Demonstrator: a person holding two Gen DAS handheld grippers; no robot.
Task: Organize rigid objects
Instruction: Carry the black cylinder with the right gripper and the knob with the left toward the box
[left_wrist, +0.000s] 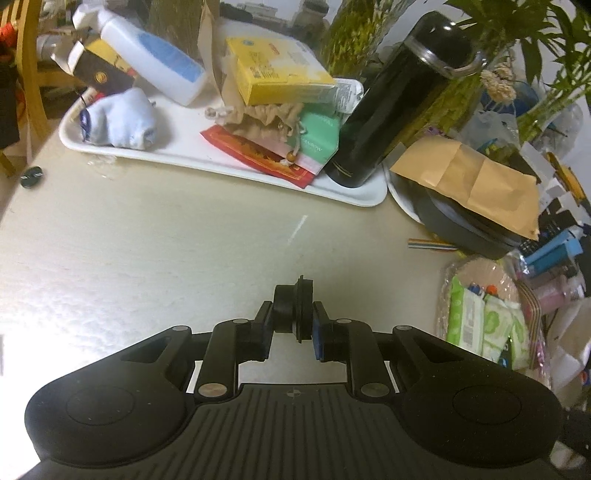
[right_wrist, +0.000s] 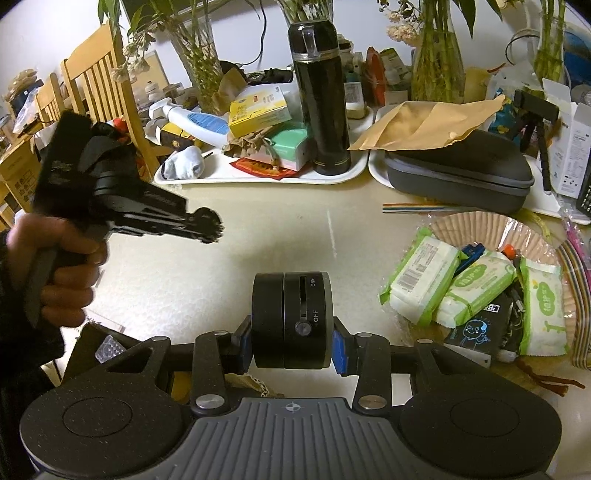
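Observation:
My left gripper (left_wrist: 293, 326) is shut on a small black round part (left_wrist: 295, 308) and holds it above the table. In the right wrist view the left gripper (right_wrist: 208, 225) shows at the left, held in a hand, with that round part at its tip. My right gripper (right_wrist: 291, 338) is shut on a black cylinder with an ON/OFF slider (right_wrist: 291, 319), held over the table's near side. A white tray (left_wrist: 207, 162) at the back holds a black thermos (left_wrist: 395, 99), a yellow box (left_wrist: 277, 70), a white bottle (left_wrist: 155, 55) and a sock (left_wrist: 123, 118). The tray also shows in the right wrist view (right_wrist: 258, 176).
A second tray at the right carries a grey case (right_wrist: 458, 177) under a brown envelope (right_wrist: 424, 122). A basket of wipes packs (right_wrist: 476, 291) sits at the right. A small black cap (left_wrist: 31, 176) lies at the table's left. Wooden chairs (right_wrist: 99, 85) and plant vases stand behind.

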